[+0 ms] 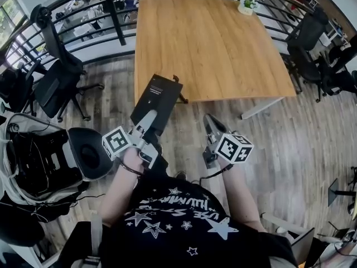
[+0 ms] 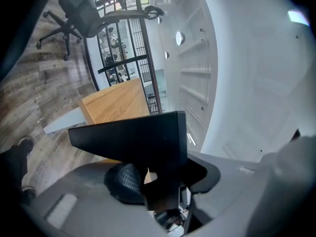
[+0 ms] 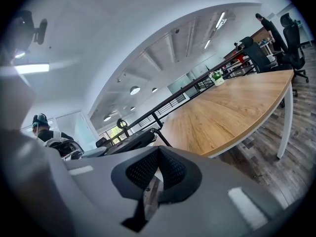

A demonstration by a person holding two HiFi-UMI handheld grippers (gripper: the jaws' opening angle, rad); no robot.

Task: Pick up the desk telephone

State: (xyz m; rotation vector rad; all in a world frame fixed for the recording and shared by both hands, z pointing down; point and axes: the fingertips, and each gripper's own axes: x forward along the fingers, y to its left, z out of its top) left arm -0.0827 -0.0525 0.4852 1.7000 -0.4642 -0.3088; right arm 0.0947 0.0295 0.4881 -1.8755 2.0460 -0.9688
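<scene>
Nearest the head camera is the person's black star-printed shirt (image 1: pixel 178 216), with both forearms reaching forward from it over the wooden floor (image 1: pixel 290 138). Each hand carries tongs topped by a cube with square markers.

The left tongs (image 1: pixel 148 117) are part-way open and clamped on the desk telephone (image 1: pixel 158 96), a flat black body with small white print on its upper face. In the left gripper view the black slab fills the gap between the jaws, with a textured pad pressed against its left side. The telephone is off the desk (image 1: pixel 212 43) and held in the air over the floor. From the head view its far end overlaps the near left corner of the desk.

The right tongs (image 1: pixel 208 120) are to the right of the telephone and apart from it, pointing toward the desk's near edge. In the right gripper view their two textured pads meet at the tips, and nothing is held between them.

On the pale wood desk top, a small potted plant (image 1: pixel 246 4) stands at the far right corner. A curved black railing (image 1: pixel 111 4) runs behind the desk, and black office chairs (image 1: pixel 61 77) stand on the floor to the left.
</scene>
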